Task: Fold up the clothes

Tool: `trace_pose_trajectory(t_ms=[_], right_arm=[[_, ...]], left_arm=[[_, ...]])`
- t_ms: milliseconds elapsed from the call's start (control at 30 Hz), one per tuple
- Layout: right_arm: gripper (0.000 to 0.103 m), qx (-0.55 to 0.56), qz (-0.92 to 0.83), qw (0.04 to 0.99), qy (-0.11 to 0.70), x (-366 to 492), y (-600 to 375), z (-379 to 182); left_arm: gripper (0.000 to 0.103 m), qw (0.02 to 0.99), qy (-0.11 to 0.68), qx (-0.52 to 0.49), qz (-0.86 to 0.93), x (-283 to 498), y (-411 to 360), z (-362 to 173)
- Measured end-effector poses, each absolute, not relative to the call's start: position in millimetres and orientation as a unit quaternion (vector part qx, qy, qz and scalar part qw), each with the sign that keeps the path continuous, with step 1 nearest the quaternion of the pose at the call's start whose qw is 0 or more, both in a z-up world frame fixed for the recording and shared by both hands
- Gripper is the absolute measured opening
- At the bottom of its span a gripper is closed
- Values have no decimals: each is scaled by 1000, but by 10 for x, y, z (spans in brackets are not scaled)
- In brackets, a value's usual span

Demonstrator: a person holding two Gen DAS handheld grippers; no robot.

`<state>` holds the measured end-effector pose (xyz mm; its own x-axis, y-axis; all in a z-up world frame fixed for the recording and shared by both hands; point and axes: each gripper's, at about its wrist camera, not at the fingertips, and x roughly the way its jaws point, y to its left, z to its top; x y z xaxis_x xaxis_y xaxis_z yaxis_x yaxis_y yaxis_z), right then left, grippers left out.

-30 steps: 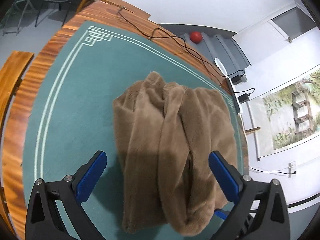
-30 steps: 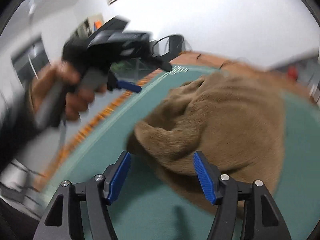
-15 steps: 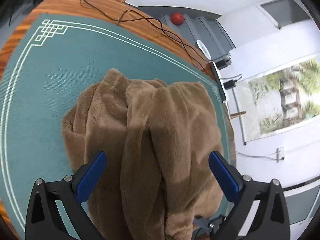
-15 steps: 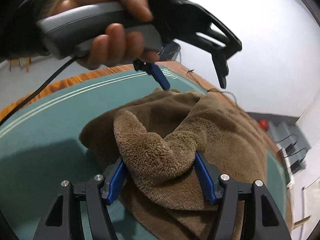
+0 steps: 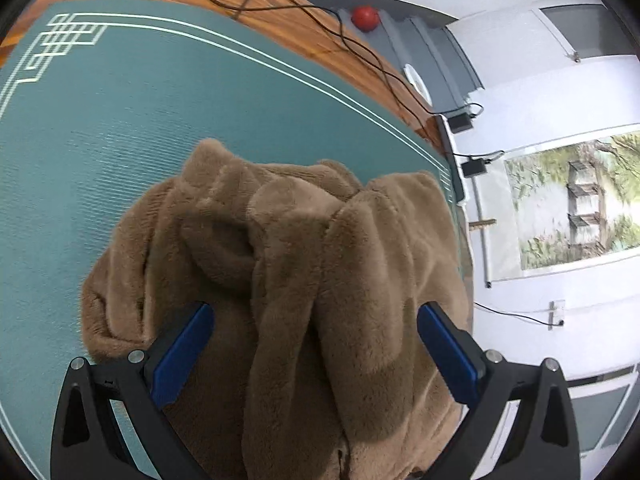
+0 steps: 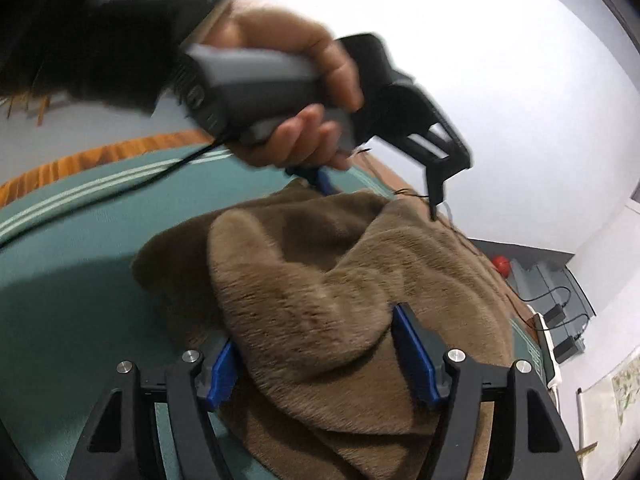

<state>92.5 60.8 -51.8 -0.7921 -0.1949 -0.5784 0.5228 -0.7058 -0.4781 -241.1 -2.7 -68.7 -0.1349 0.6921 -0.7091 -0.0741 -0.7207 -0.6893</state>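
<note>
Brown fleece garment (image 5: 304,280): plush, bunched in thick rolled folds, heaped on the green mat. Left wrist view: bulk lies between and beyond the wide-spread jaws. Right wrist view: a raised fold (image 6: 304,300) fills the gap between the jaws.

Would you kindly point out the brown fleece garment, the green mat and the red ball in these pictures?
brown fleece garment (image 5: 360,280), left wrist view, on its plush upper fold.
green mat (image 5: 160,92), left wrist view, on bare surface inside the white border lines.
red ball (image 5: 365,18), left wrist view, on its centre.
</note>
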Motion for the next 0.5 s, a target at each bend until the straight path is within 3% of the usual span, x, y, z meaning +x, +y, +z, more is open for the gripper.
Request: trace_pose_trajectory(t_ms=[67, 167, 233, 333, 500], right_arm=[[71, 253, -889, 204, 323, 890, 561, -506], [68, 257, -889, 206, 319, 837, 491, -489], [49, 259, -889, 207, 316, 802, 444, -478], [34, 256, -893, 210, 304, 798, 411, -365], [32, 230, -910, 222, 264, 891, 408, 75]], left_arm=[[95, 279, -256, -601, 704, -2431, 0, -682], [60, 281, -249, -607, 701, -2460, 30, -692], [46, 279, -248, -608, 700, -2468, 35, -693], [35, 280, -258, -600, 704, -2455, -26, -641], [31, 288, -278, -566, 721, -2384, -199, -378]])
